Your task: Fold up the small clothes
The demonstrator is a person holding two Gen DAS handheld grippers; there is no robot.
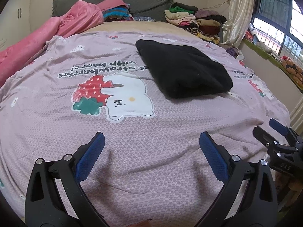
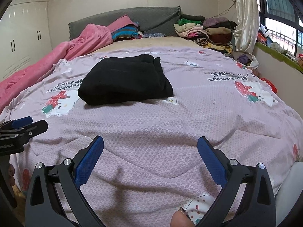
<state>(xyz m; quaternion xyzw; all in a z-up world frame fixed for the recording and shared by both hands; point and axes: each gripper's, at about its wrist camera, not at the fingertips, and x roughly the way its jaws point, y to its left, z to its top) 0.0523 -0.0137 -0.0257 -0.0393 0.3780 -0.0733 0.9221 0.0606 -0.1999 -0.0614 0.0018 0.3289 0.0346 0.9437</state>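
Blue-padded fingers of the left claw (image 1: pixel 151 141) stood spread wide over the mauve bedspread (image 1: pixel 132 151), pinching nothing. Beside it, the right claw (image 2: pixel 150 141) was spread just as wide and equally empty, low over the near edge of the same cover.

Ahead of both lay the black garment (image 1: pixel 181 68), already in a thick folded bundle, well apart from either claw. From the left claw it sat forward and to the right; from the right claw it sat forward and to the left, so it lay roughly between the two lines of reach. Neither claw looked clearly nearer; the right wrist view showed its thick rolled edge facing that claw. Its long axis ran diagonally away from the left claw, from near right to far left.

Beyond the garment, a pile of folded clothes (image 2: pixel 206 32) rested by the headboard, and a pink quilt (image 1: pixel 47 41) lay far to the left. Judging by the neat bundle, the fold seemed finished or nearly so.
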